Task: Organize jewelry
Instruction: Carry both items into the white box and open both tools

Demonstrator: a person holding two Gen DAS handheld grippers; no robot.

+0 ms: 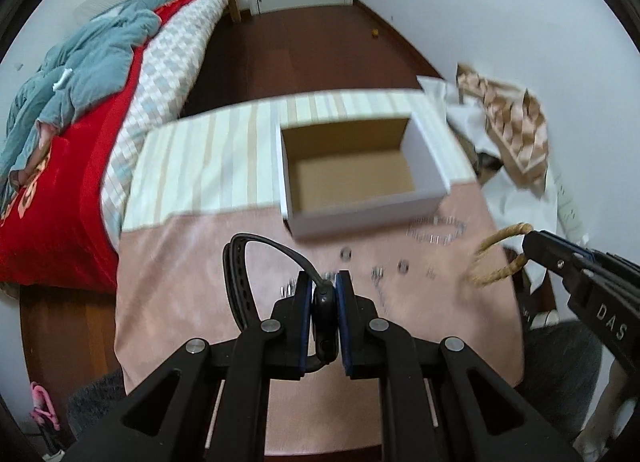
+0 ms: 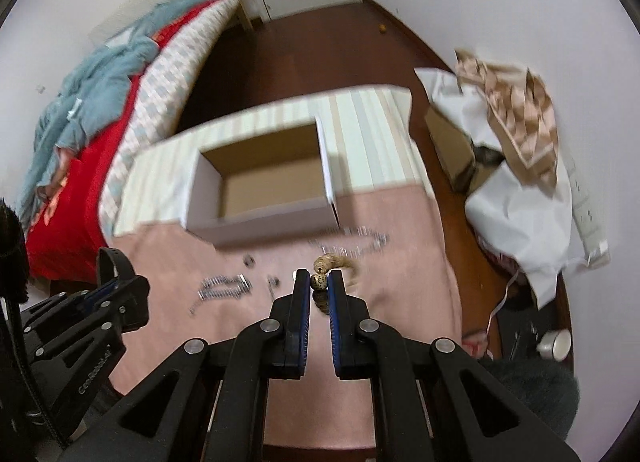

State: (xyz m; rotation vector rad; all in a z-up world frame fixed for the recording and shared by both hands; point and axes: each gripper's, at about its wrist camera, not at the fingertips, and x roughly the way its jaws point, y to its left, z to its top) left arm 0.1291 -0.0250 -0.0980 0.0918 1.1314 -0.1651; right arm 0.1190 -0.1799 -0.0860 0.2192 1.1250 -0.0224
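Beyond the table [image 1: 192, 270], a bed [image 1: 80, 166] with a red cover runs along the left wall, and dark wood floor stretches to a white door. Pink cloth drapes the near part of the table, striped cloth the far part. On it sits an open white box [image 1: 424, 166] with a bare brown cardboard floor, nothing visible inside. Silver chains [image 1: 438, 230] and small silver pieces lie loose on the pink cloth just in front of the box.

Both claws hang above the cloth, each carrying a piece. The left claw [image 1: 325, 282] is pressed together on a black watch [image 1: 325, 322], pinching its body while the strap loops up and to the left. The right claw [image 2: 320, 281] pinches a tan beaded bracelet [image 2: 320, 282] by one speckled bead, with the loop dangling beyond the tips.

The step in hand looks like carrying both pieces to the box. To do it well, keep both grips firm, bring each claw fully over the opening, lower the dangling loops past the wall first, and release low so nothing catches on the rim or bounces out.
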